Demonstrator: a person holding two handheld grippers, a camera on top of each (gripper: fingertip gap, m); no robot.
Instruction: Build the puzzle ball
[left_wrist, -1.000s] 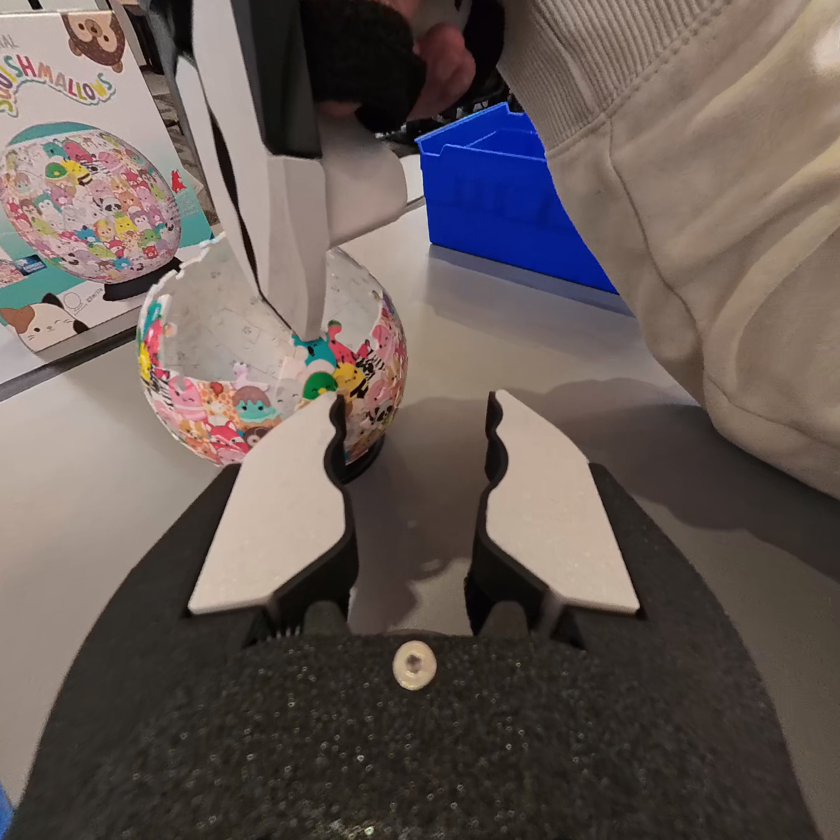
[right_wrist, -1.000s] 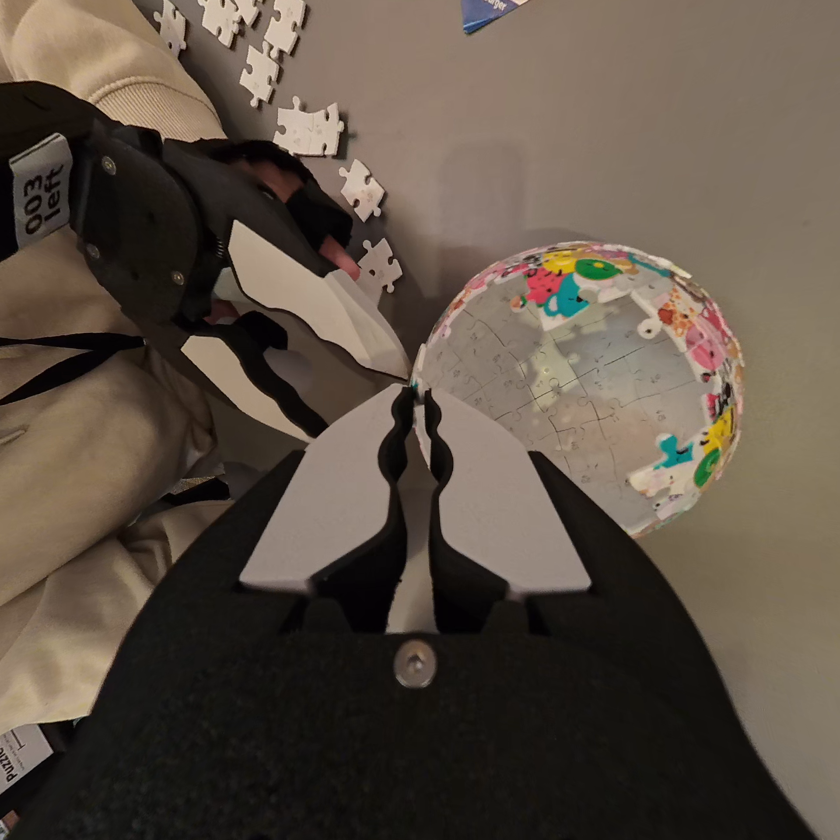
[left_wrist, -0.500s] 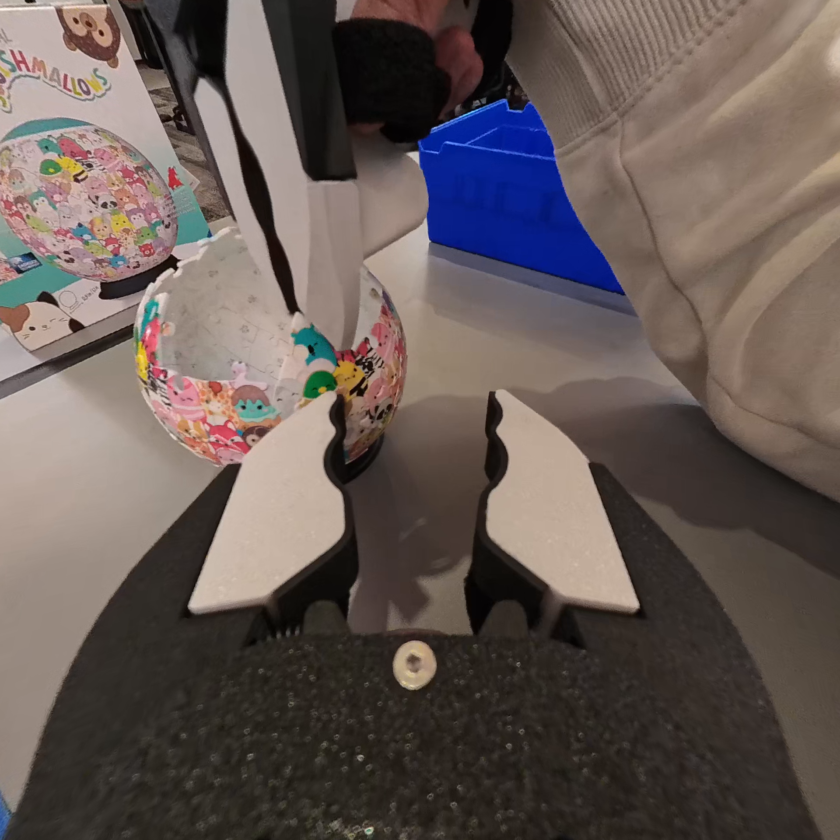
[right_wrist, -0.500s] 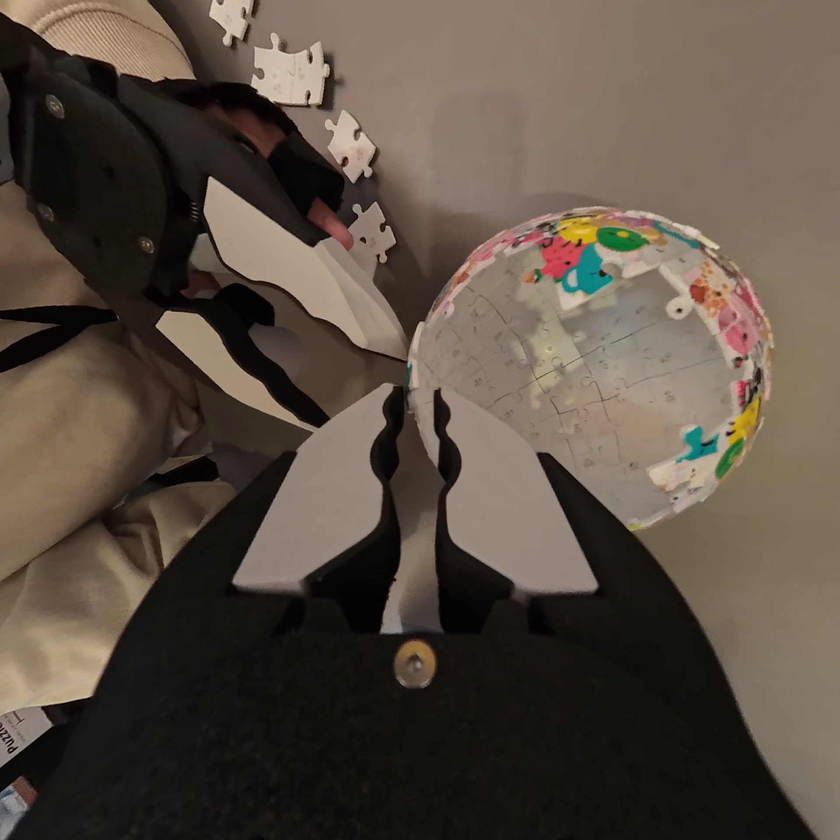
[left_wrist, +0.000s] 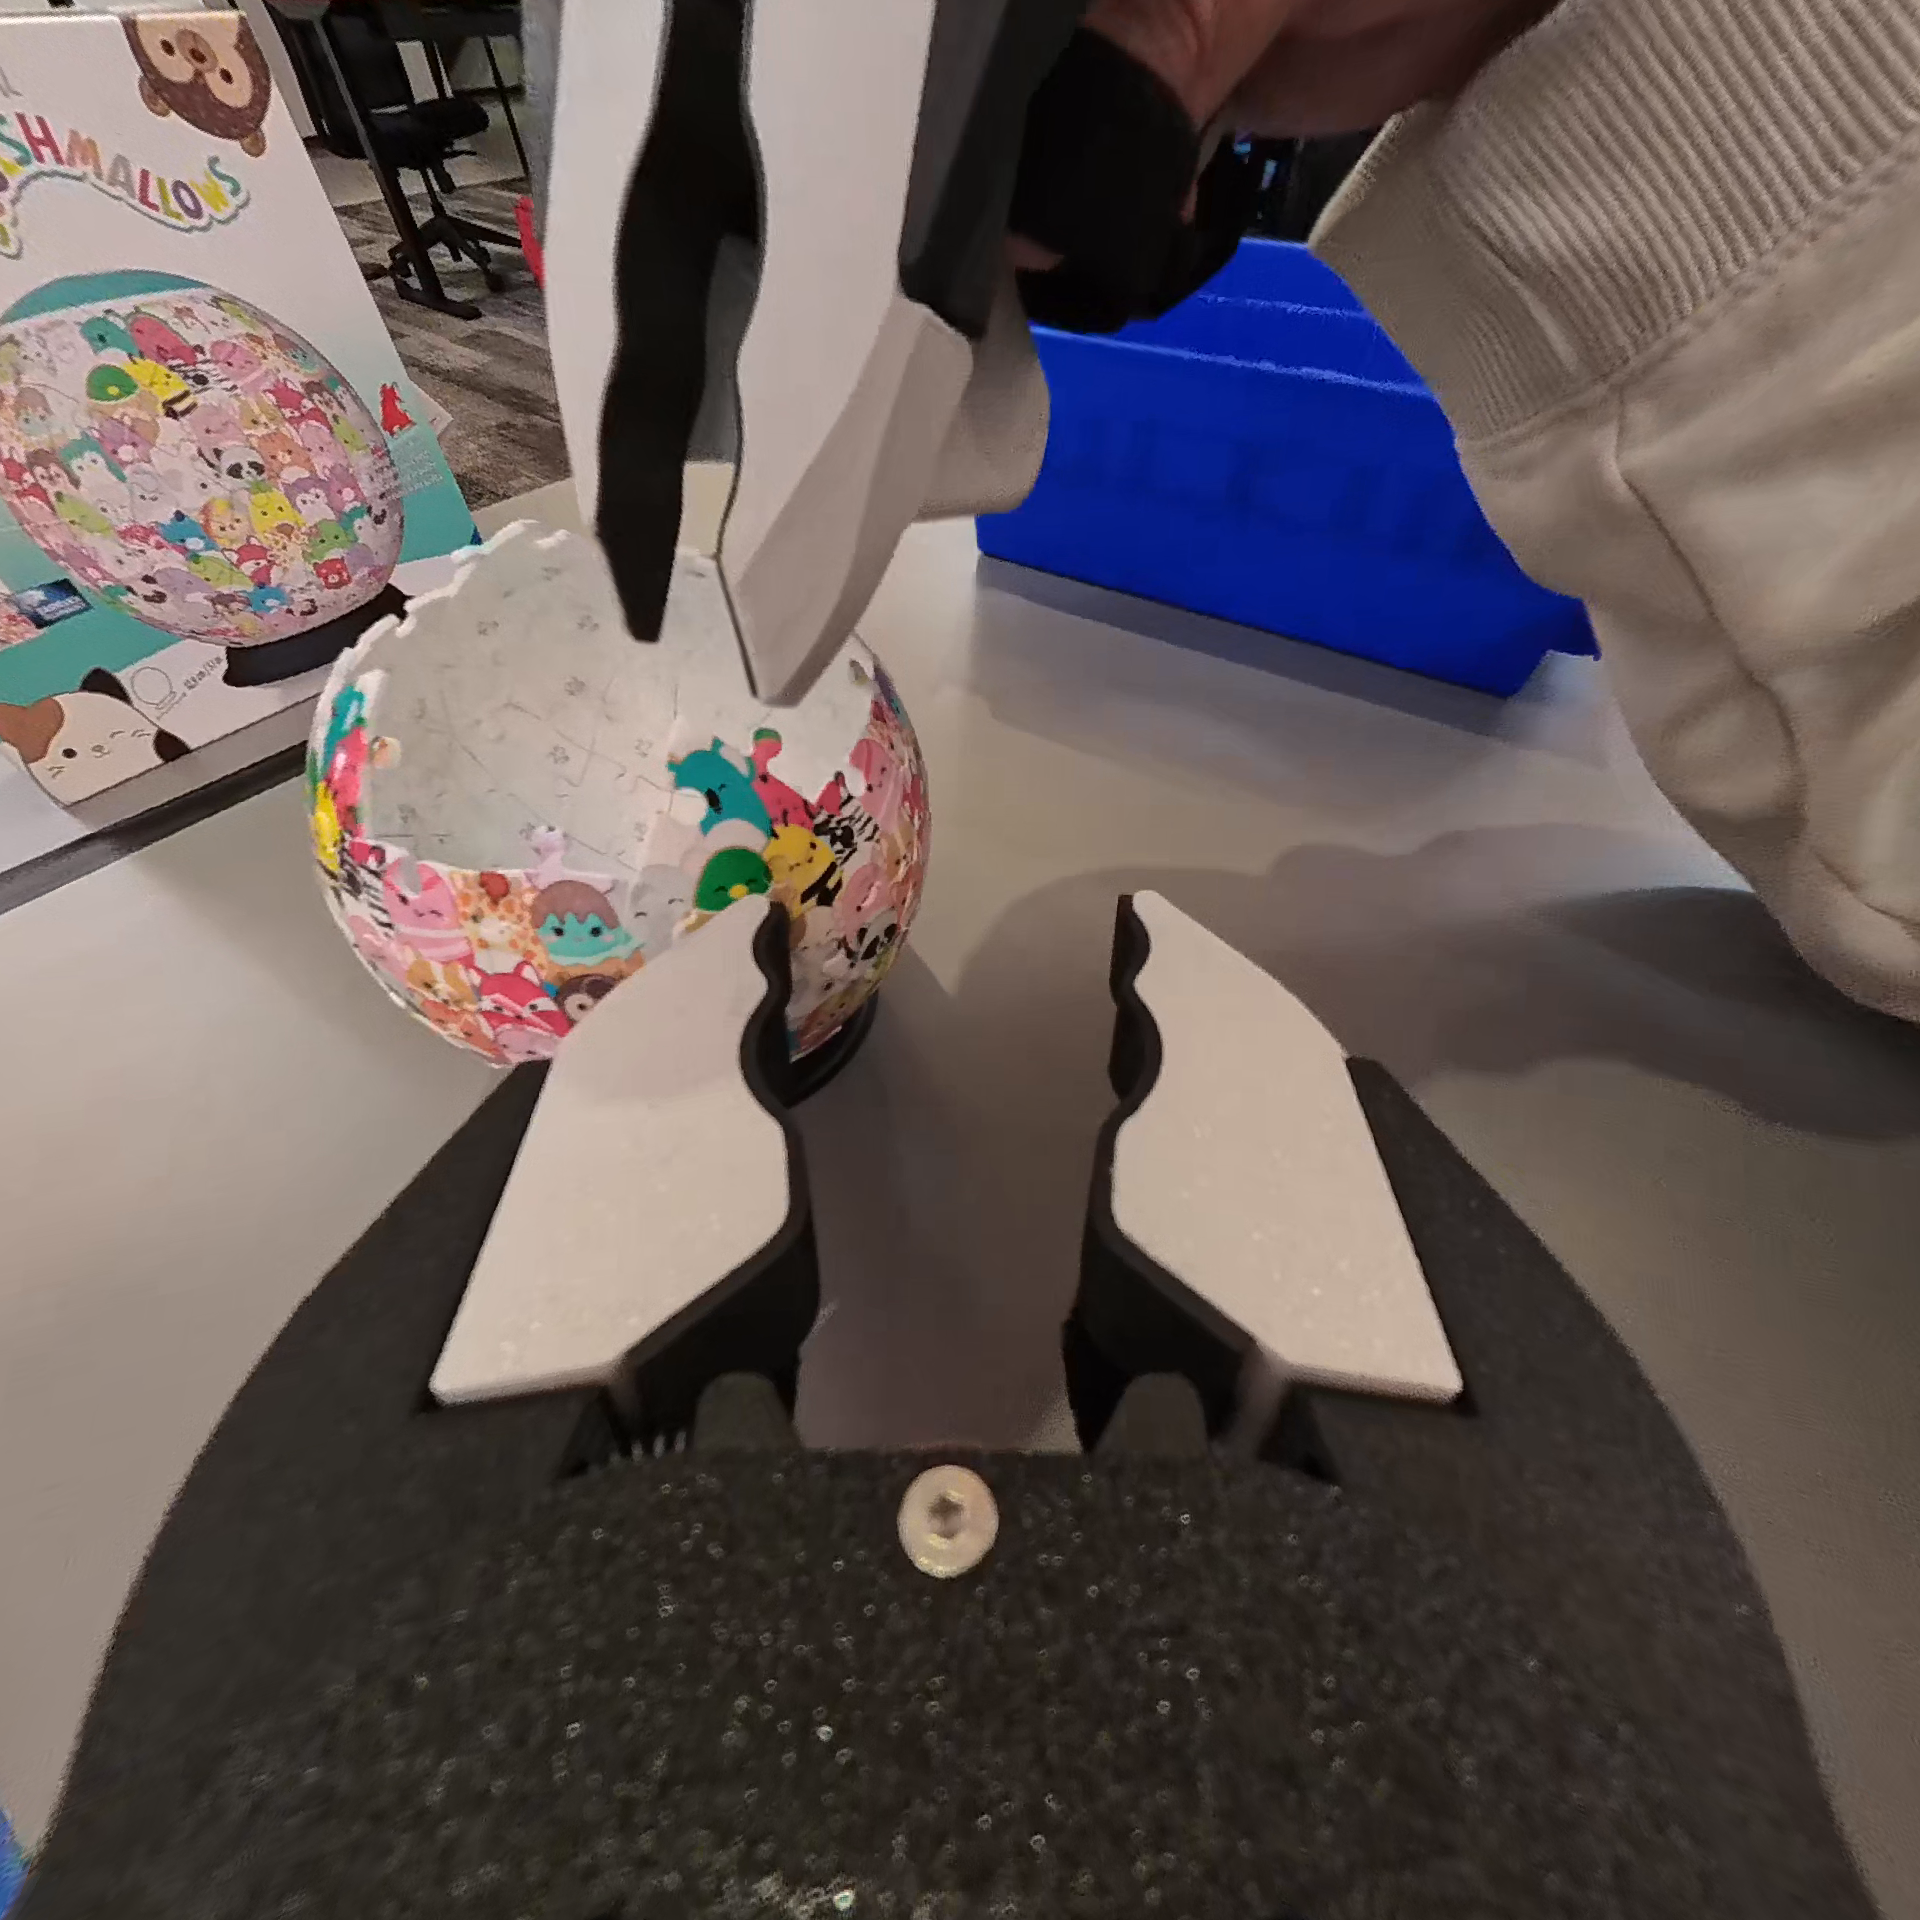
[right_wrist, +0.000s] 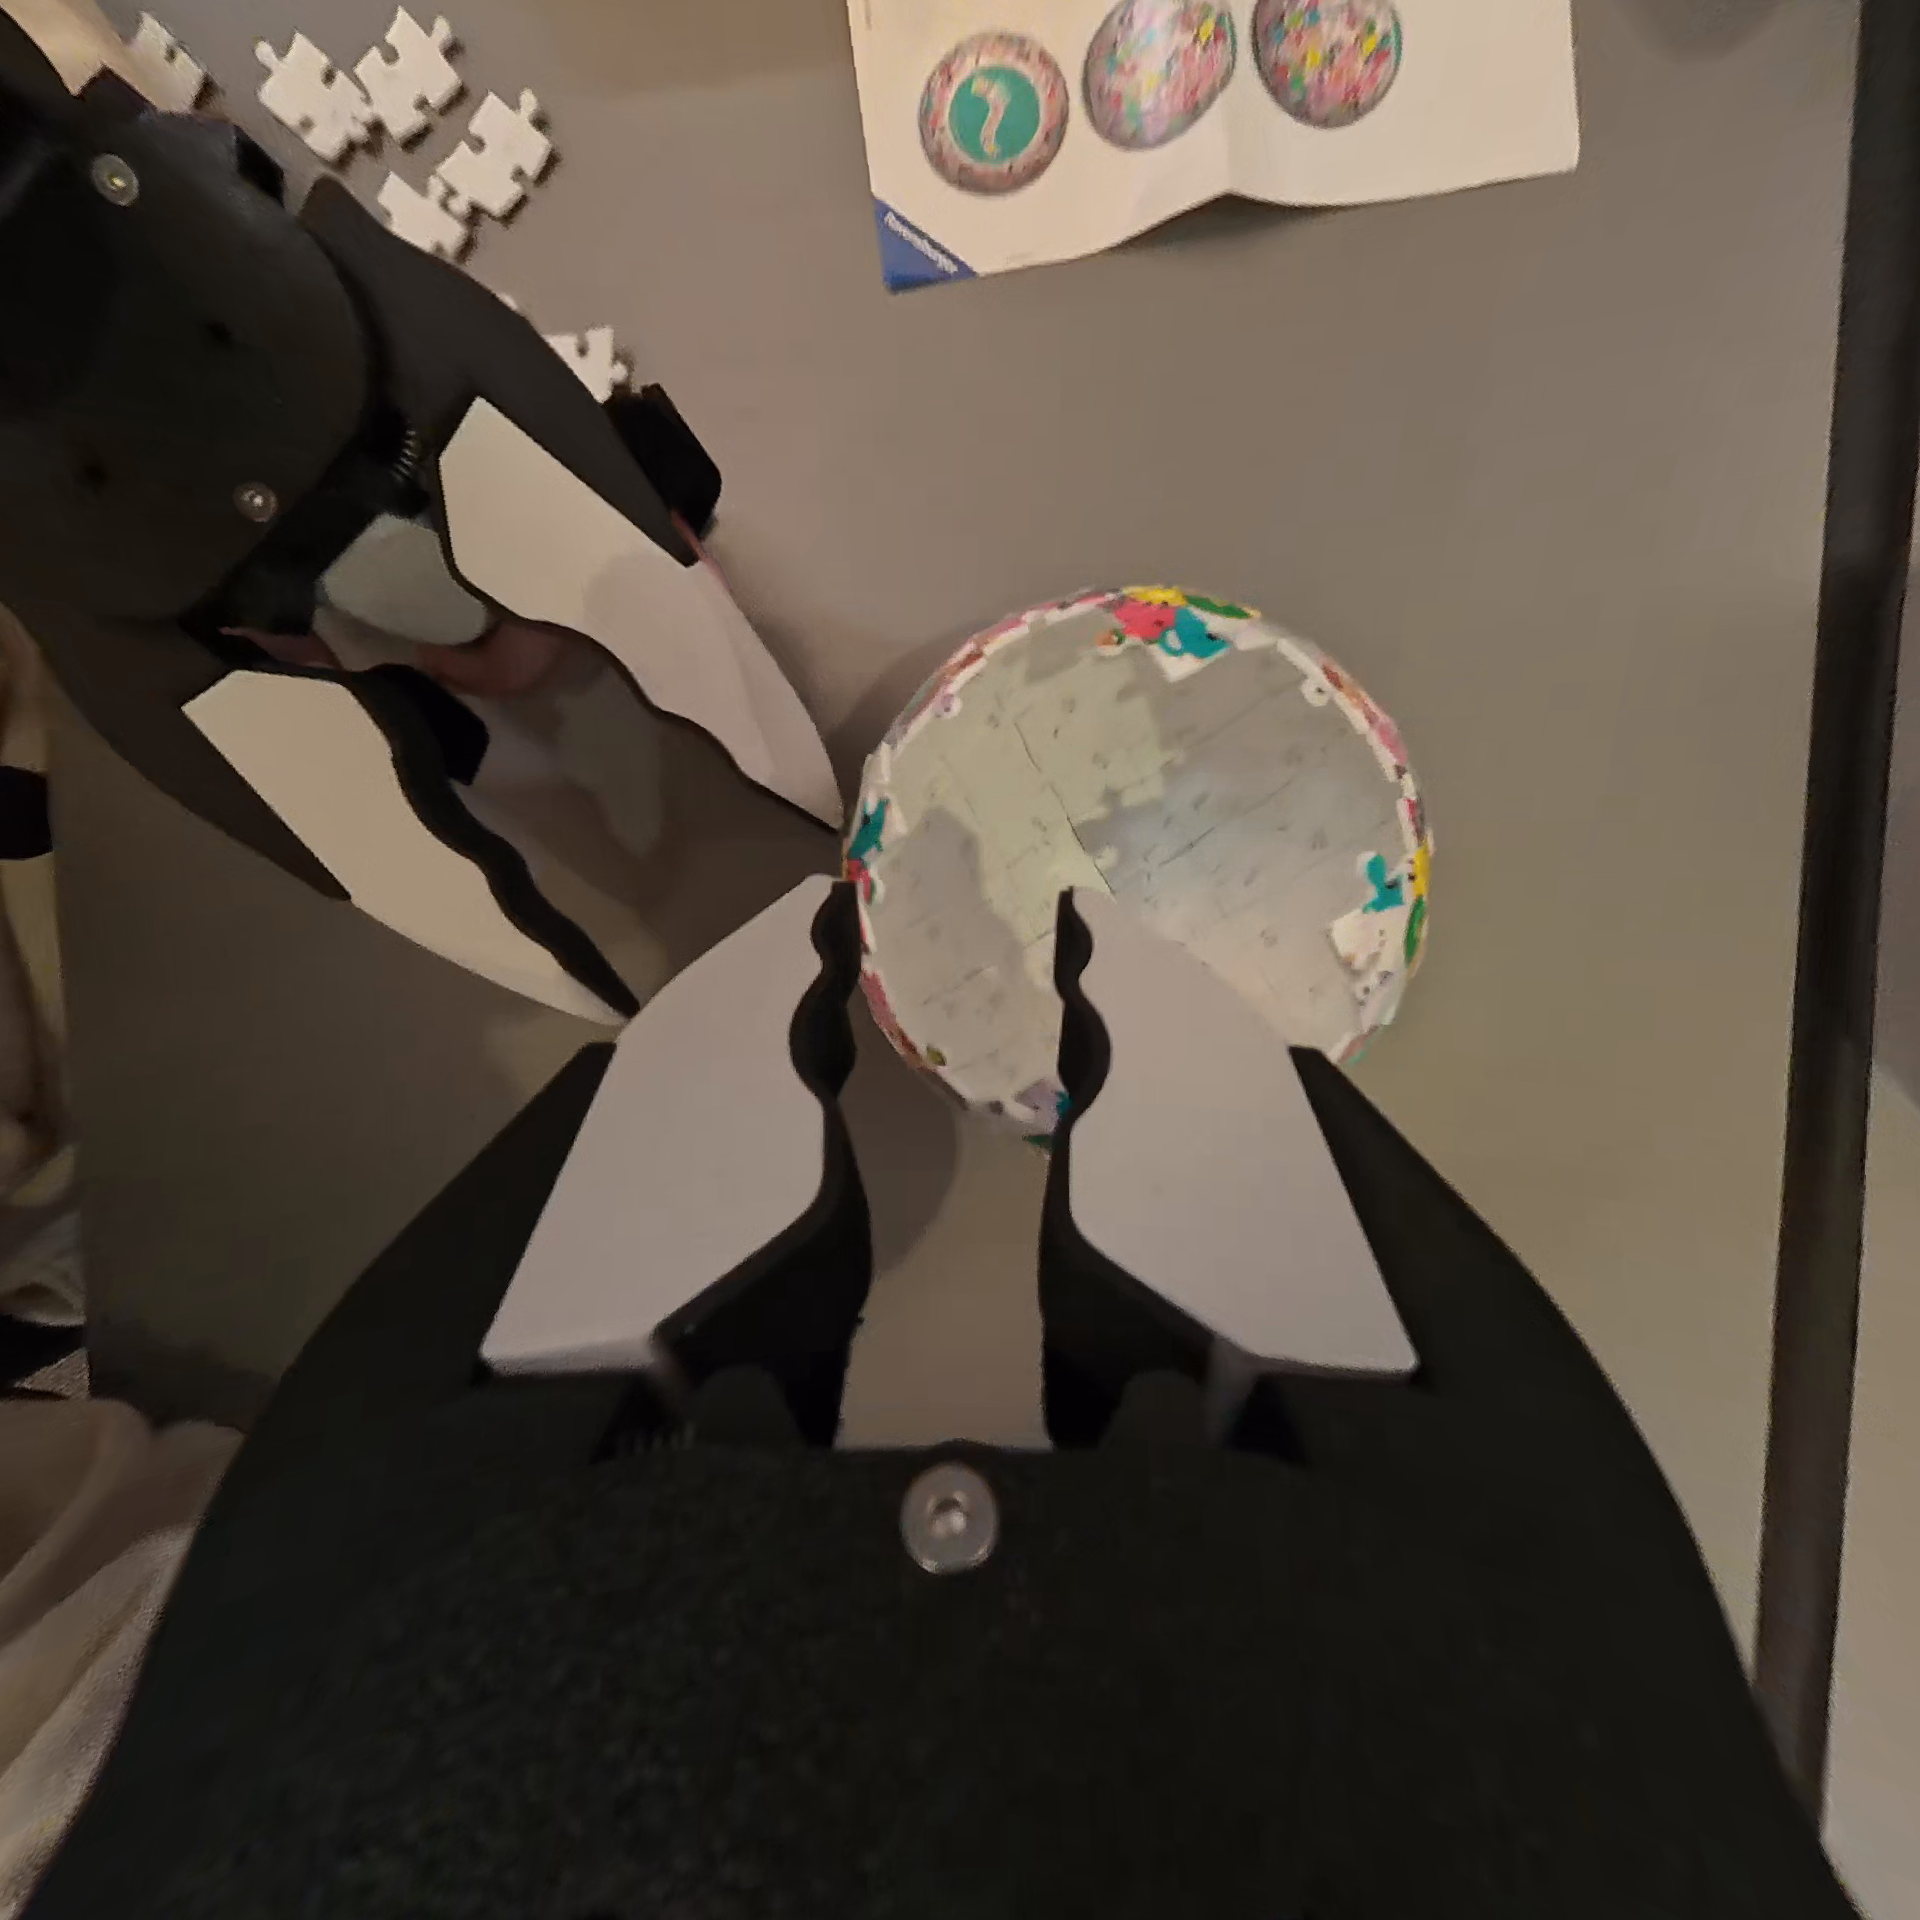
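Puzzle ball (left_wrist: 613, 831) half-built; right gripper (right_wrist: 951, 899) above, jaws parted.

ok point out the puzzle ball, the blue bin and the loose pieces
puzzle ball (left_wrist: 831, 831): left wrist view, on its coloured outer shell
blue bin (left_wrist: 1247, 488): left wrist view, on its front wall
loose pieces (right_wrist: 405, 88): right wrist view, on one white piece
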